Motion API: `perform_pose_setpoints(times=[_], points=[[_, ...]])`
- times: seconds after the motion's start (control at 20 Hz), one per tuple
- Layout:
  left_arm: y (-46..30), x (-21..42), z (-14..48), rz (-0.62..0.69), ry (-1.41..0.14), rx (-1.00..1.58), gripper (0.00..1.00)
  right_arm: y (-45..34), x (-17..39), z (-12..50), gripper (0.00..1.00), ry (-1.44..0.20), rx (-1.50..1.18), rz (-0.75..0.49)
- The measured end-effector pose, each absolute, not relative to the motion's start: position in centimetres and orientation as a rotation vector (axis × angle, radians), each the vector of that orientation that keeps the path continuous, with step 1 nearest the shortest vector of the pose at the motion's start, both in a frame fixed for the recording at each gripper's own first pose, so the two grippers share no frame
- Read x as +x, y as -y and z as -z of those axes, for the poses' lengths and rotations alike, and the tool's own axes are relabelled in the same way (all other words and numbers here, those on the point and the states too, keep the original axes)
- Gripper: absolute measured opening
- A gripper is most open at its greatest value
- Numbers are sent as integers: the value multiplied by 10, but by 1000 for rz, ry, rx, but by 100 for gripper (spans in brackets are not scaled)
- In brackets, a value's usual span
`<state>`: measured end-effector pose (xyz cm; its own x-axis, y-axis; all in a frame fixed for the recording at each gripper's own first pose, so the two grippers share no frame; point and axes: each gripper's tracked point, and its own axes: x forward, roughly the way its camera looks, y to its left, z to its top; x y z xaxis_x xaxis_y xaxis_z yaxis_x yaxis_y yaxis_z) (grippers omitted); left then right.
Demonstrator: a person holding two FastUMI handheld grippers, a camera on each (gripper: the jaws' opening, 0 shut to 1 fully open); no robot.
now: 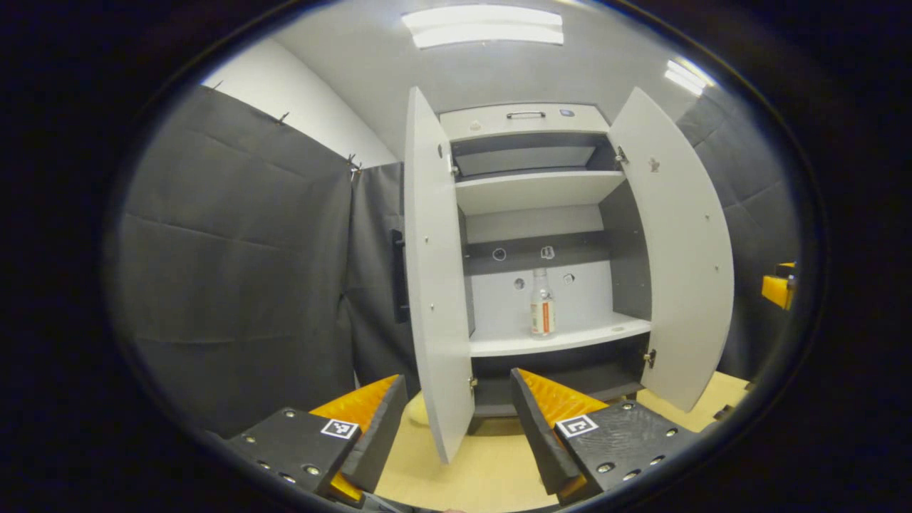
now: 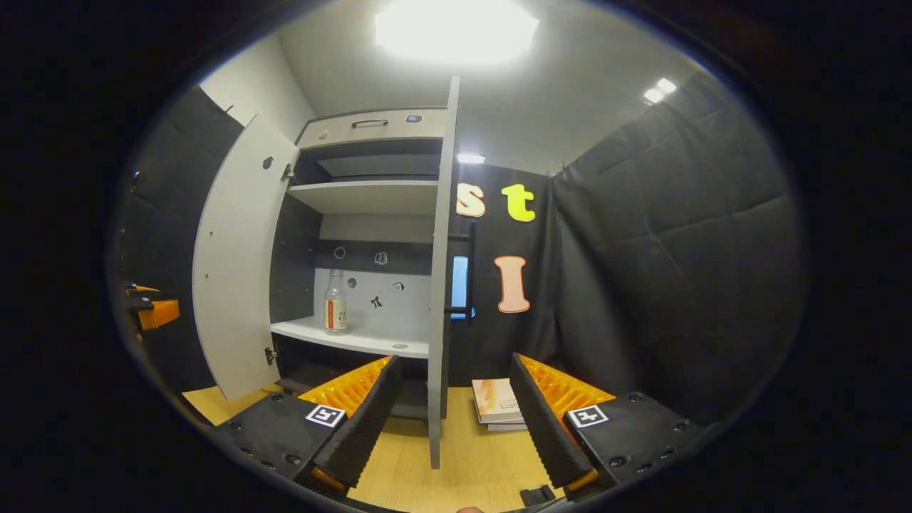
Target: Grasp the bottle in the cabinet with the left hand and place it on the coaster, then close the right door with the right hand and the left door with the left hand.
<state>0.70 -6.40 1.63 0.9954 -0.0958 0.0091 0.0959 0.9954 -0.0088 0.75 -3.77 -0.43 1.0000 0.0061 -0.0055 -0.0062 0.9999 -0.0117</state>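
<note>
The cabinet (image 1: 531, 117) stands on a wooden table (image 1: 491, 470) with both doors swung wide. In the left gripper view the left gripper (image 1: 457, 413) is spread open with nothing between its 2 fingers, held well back from the shelves; the left door (image 1: 436, 285) hangs edge-on between its fingertips and the right door (image 1: 677, 249) angles out to the side. The bottle (image 1: 542, 305) stands upright on the lower shelf (image 1: 563, 338), near the back panel. In the right gripper view the right gripper (image 2: 450, 402) is likewise open and empty, with the right door's edge in front of it and a stack of books (image 2: 496, 403) lying on the table just beyond
</note>
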Motion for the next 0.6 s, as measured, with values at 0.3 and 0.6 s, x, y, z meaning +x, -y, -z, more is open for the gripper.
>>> perform_pose_setpoints(times=[0.3, 0.6], points=[[114, 27, -38, 142, 8, -28, 85, 66, 18, 22, 97, -31, -5, -30], [146, 59, -55, 150, -5, -67, 86, 93, 21, 38, 97, -58, 0, -29]])
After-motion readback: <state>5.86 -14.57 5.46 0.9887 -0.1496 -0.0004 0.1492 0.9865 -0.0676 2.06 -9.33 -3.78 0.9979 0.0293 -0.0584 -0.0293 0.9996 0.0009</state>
